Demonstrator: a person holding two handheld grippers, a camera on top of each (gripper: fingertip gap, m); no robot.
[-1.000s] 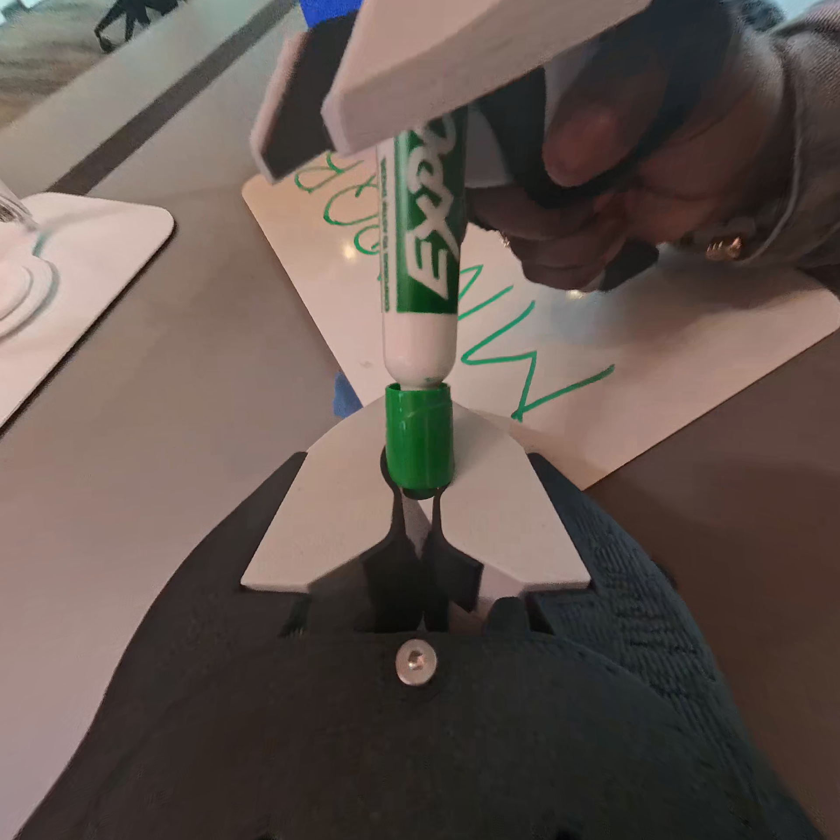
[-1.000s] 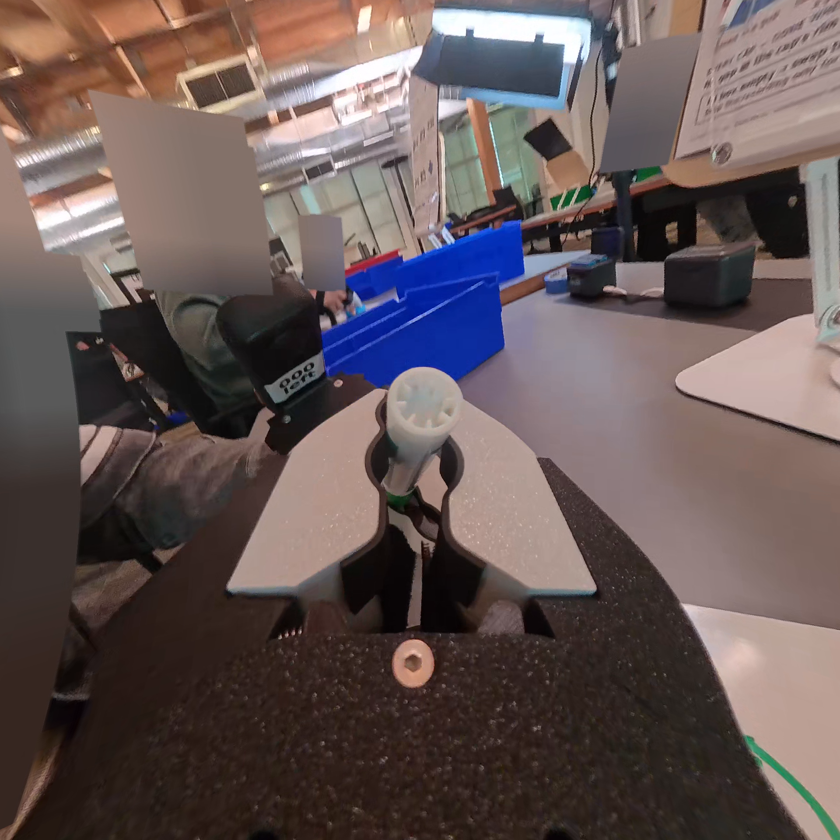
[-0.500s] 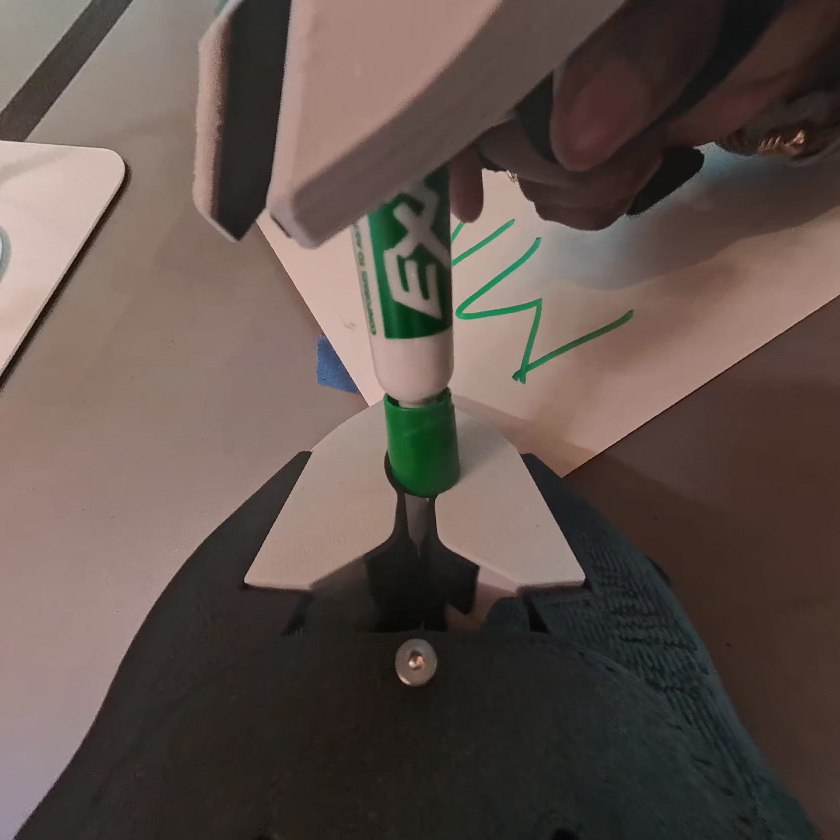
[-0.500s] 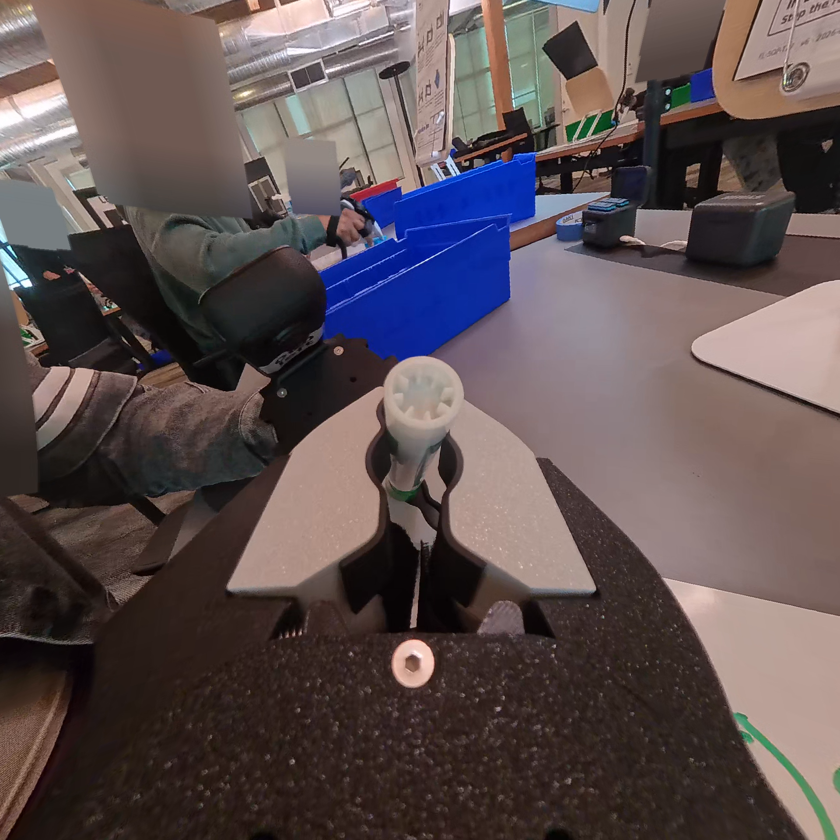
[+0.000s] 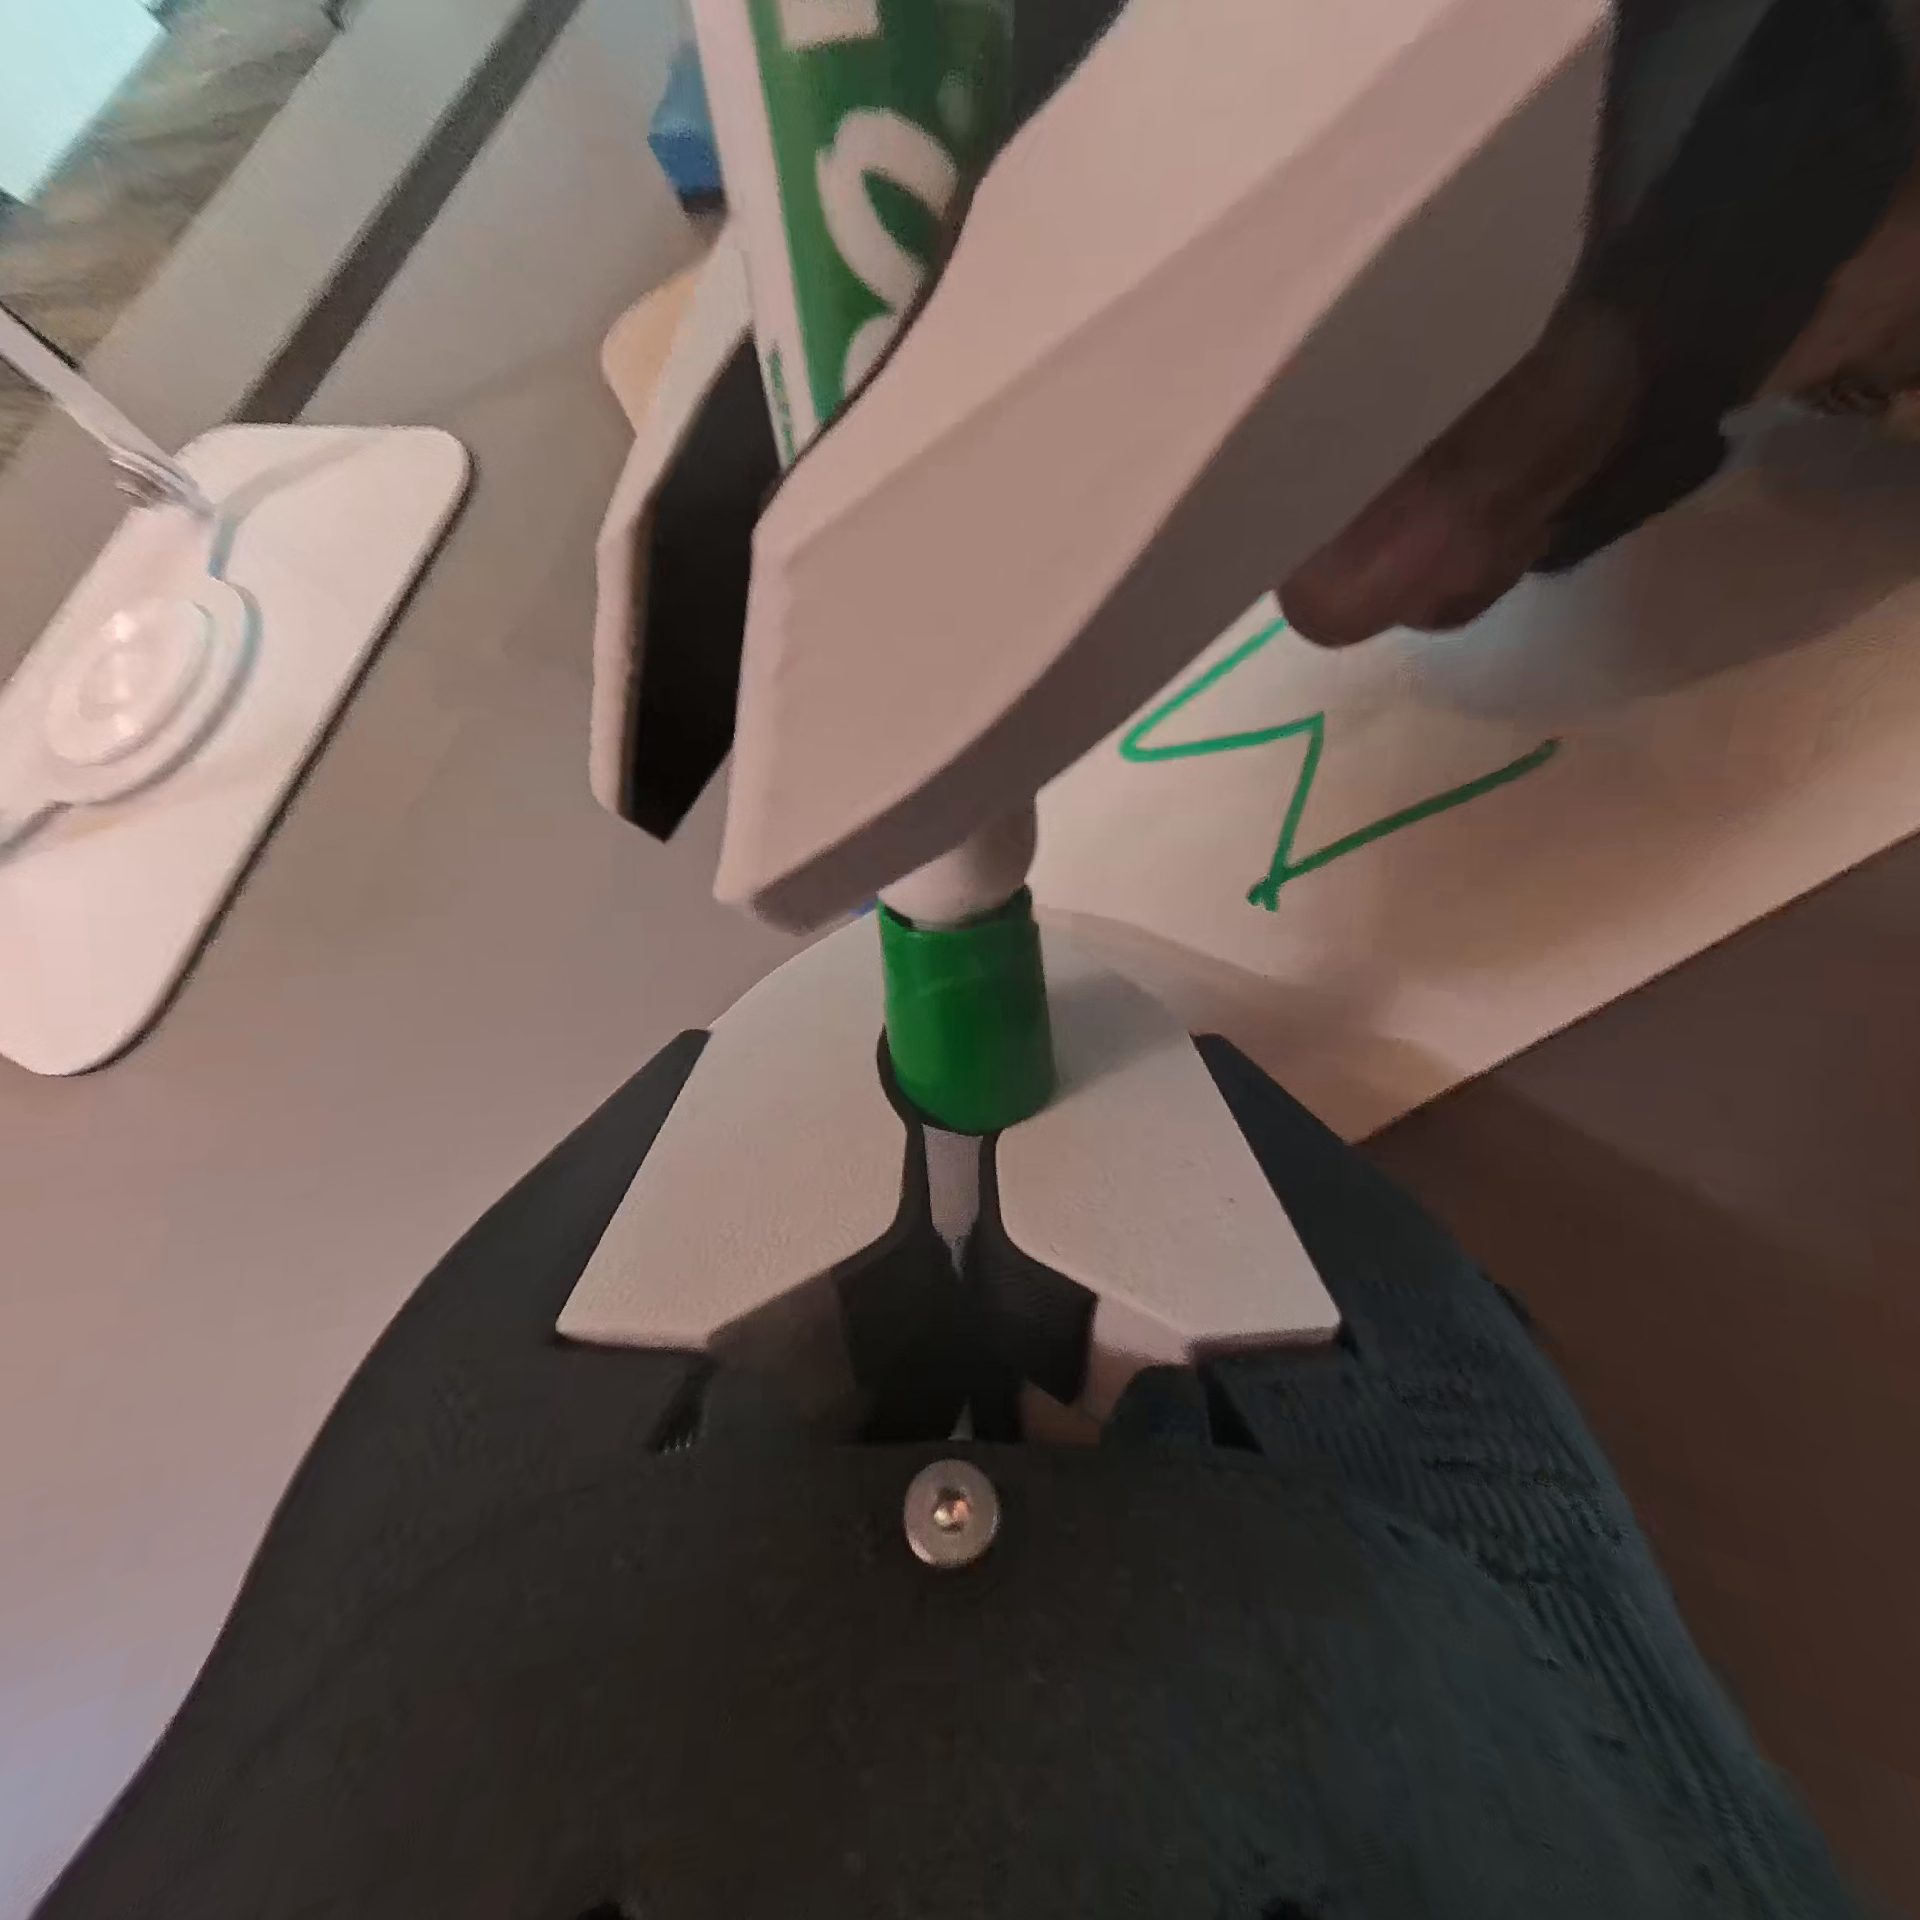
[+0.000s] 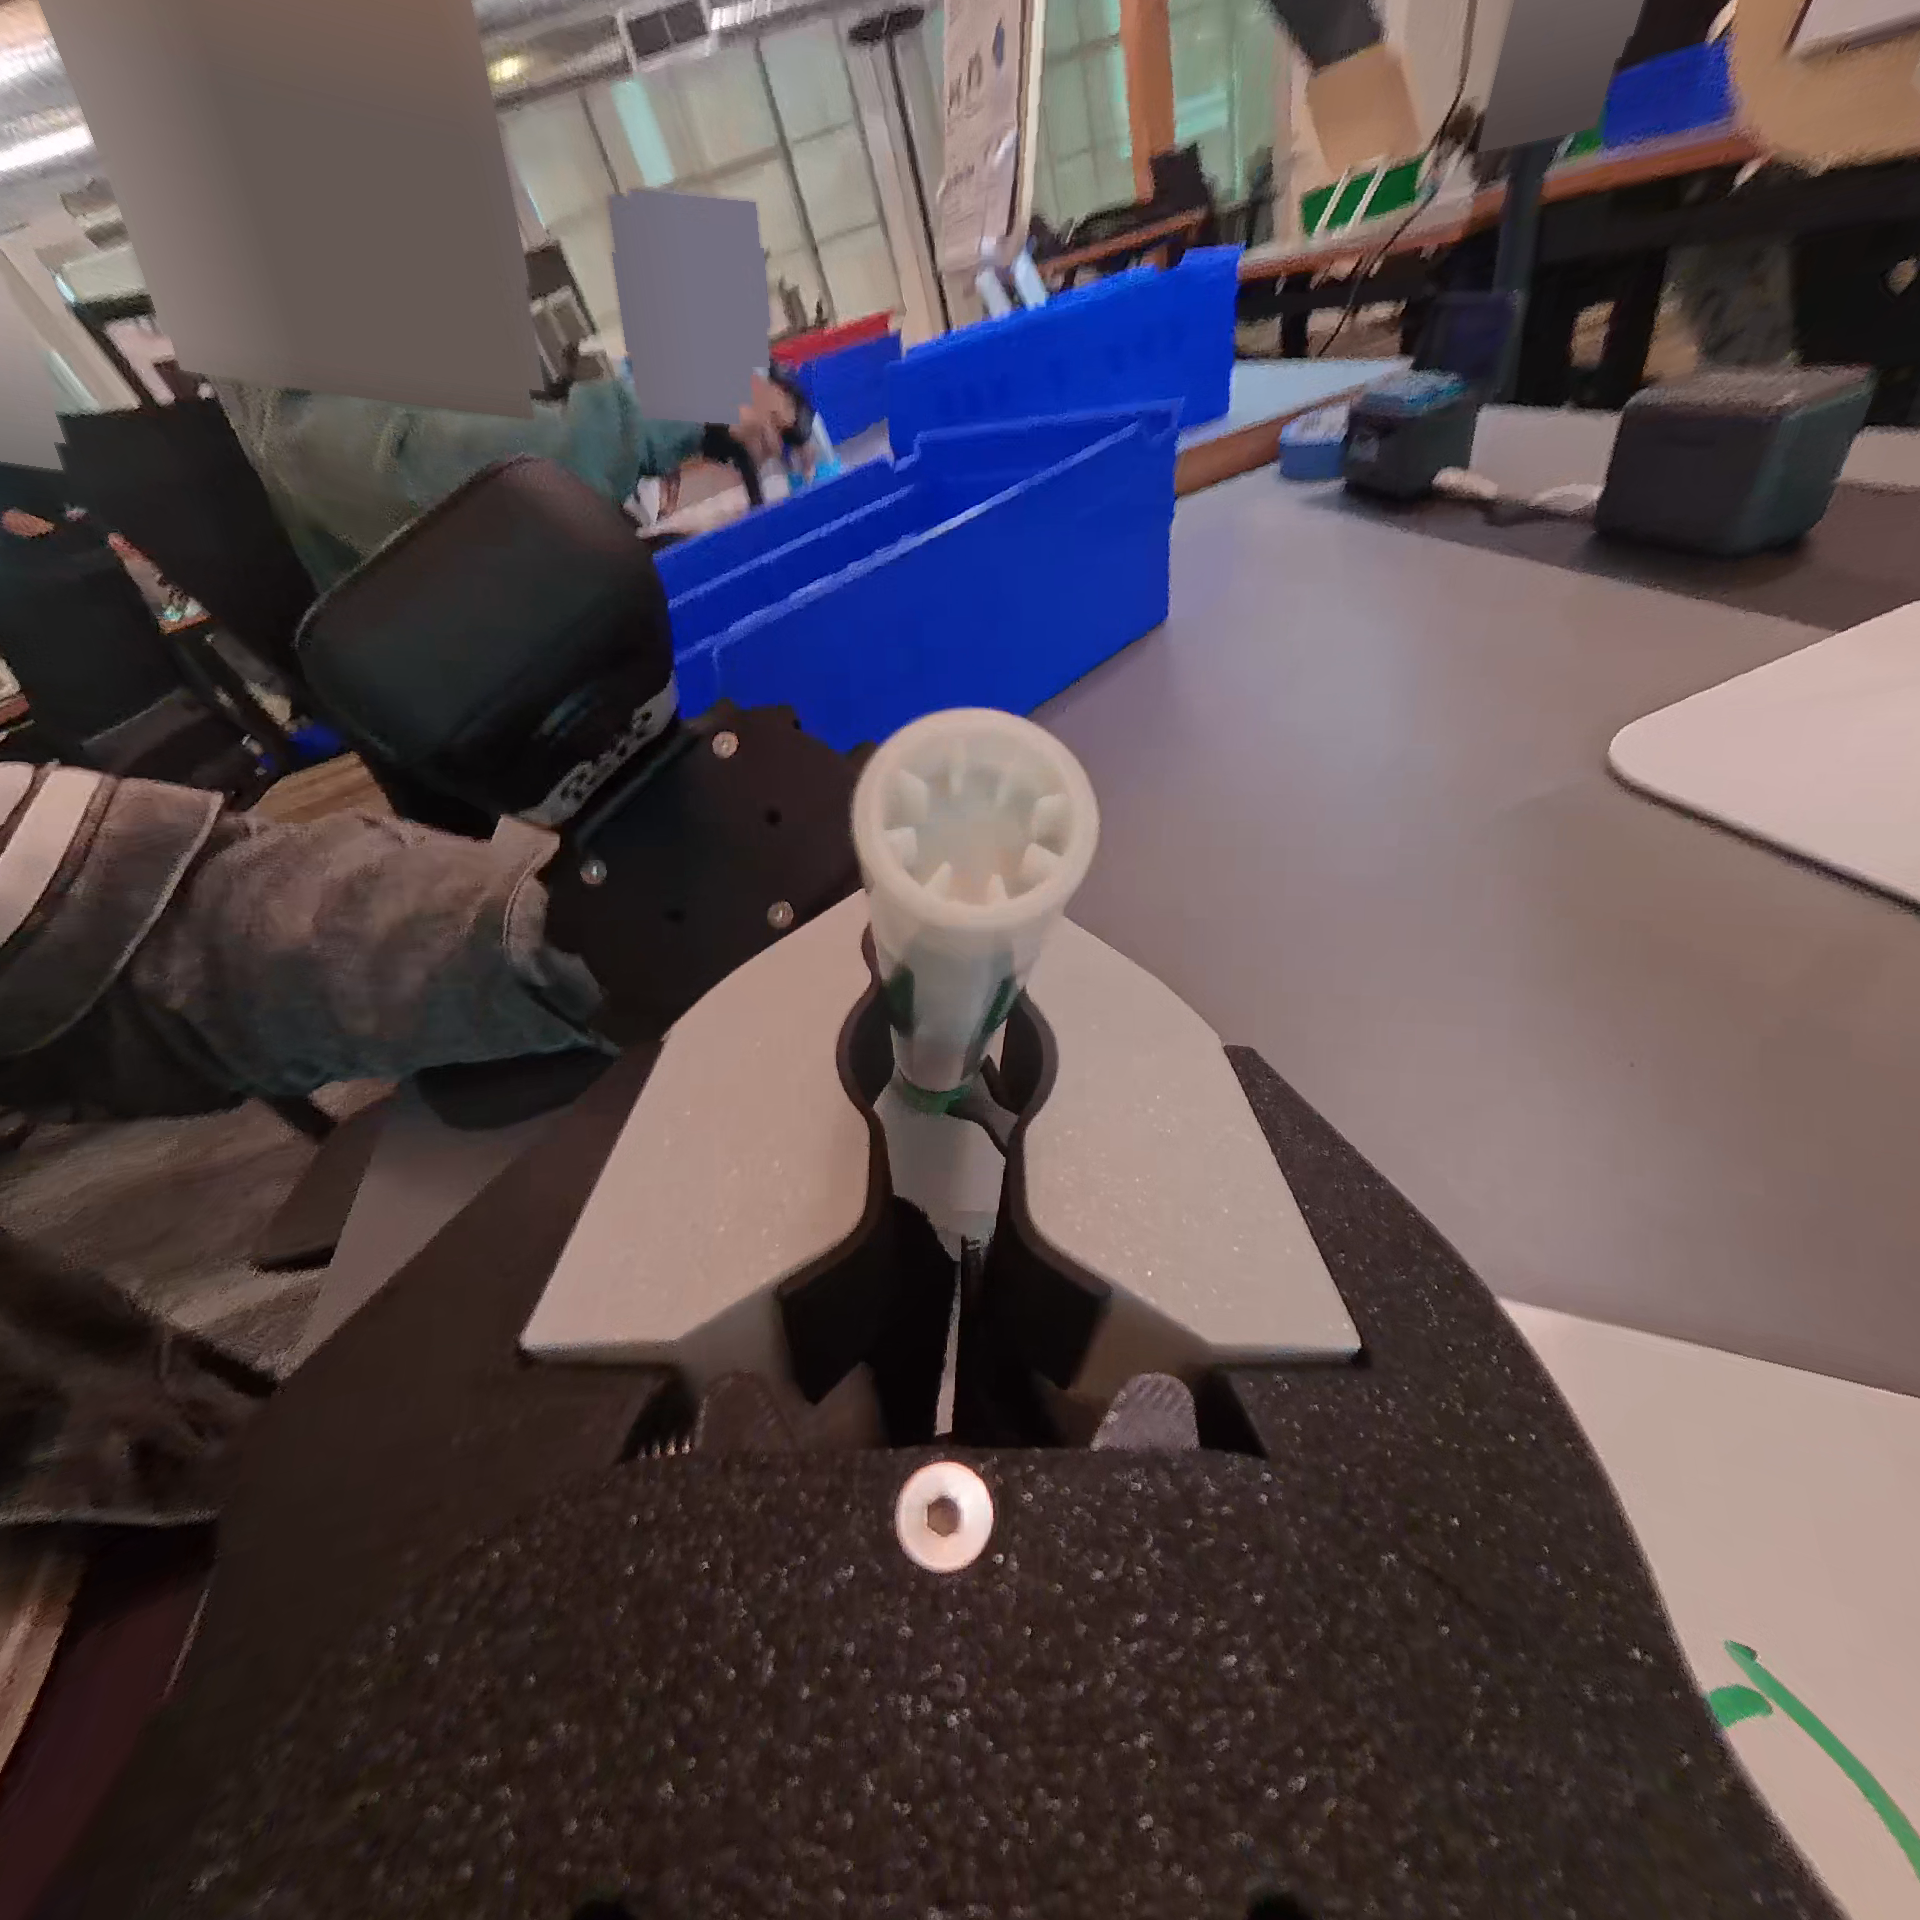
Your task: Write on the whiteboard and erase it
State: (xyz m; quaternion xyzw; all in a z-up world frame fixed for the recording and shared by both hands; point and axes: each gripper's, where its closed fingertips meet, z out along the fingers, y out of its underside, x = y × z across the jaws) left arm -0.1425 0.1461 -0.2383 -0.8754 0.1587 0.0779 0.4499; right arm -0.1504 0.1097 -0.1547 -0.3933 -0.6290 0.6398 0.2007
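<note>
My left gripper [image 5: 966, 1039] is shut on the green marker cap [image 5: 966, 1023], which stands out of its fingertips. The white and green marker [image 5: 873, 208] comes down from above, and its white end sits in the cap's mouth. My right gripper [image 6: 951, 1039] is shut on that marker; the marker's white ribbed back end [image 6: 975, 831] points at its camera. In the left wrist view the right gripper's pale fingers [image 5: 1091, 499] hang just above the cap. The whiteboard [image 5: 1455, 883] lies beyond, with green writing [image 5: 1299, 790] on it.
A white stand base [image 5: 260, 727] lies on the grey table at the left. Blue bins [image 6: 935, 603] and dark boxes [image 6: 1725, 468] stand farther back. A hand [image 5: 1455, 520] holds the right gripper. People sit in the background.
The right gripper has come down along the marker, so its fingers now stand right above the cap. The marker's end stays in the cap. Both grasps hold.
</note>
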